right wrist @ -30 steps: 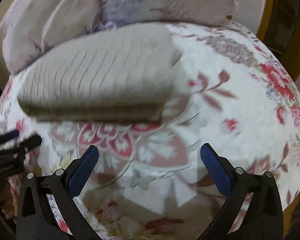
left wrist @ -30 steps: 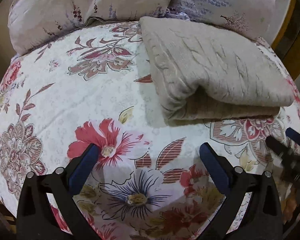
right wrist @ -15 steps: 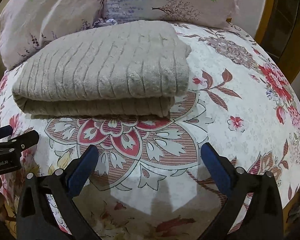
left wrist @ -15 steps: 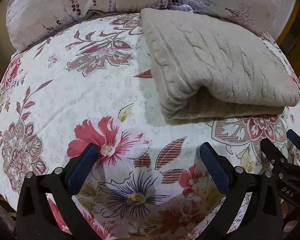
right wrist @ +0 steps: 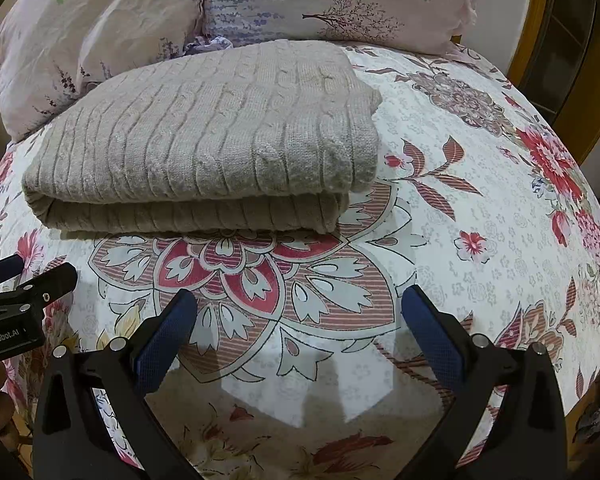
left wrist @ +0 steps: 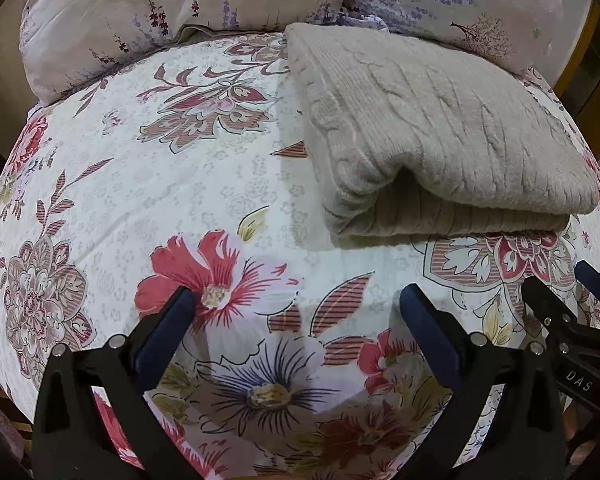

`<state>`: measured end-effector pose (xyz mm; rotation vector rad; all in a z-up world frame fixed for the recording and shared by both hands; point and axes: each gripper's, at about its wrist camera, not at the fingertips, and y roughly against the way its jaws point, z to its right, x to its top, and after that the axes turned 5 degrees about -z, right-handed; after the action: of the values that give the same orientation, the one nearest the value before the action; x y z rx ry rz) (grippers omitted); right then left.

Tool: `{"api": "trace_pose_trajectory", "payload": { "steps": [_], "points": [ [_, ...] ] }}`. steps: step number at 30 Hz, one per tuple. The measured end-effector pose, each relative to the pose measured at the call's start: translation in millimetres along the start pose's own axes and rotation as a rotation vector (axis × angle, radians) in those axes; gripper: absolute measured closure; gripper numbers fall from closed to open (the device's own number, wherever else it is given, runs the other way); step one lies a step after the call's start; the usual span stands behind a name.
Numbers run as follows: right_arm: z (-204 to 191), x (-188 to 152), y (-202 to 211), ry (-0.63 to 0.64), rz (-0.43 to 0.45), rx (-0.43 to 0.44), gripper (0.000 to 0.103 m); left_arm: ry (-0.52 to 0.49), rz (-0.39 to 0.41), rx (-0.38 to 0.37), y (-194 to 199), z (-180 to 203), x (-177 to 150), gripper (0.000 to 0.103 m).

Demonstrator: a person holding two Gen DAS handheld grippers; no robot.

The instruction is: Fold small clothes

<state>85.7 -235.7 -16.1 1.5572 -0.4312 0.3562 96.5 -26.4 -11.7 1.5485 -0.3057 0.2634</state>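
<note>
Folded beige sweater (left wrist: 440, 132) on floral bed (left wrist: 188, 184), left claw (left wrist: 296, 308) and right claw (right wrist: 300, 304) level, released, empty, just short of the sweater

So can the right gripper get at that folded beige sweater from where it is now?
Probably yes. The right gripper is open and empty, and only bare floral bedspread lies between it and the folded sweater straight ahead. The left gripper sits off to the side.
</note>
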Motion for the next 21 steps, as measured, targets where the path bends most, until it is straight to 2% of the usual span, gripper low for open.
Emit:
{"api": "trace_pose_trajectory", "payload": {
  "steps": [21],
  "points": [
    [0.1, 0.0, 0.1, 0.000, 0.000, 0.000, 0.001, 0.009, -0.003, 0.003, 0.3, -0.1, -0.6, 0.002]
  ]
}}
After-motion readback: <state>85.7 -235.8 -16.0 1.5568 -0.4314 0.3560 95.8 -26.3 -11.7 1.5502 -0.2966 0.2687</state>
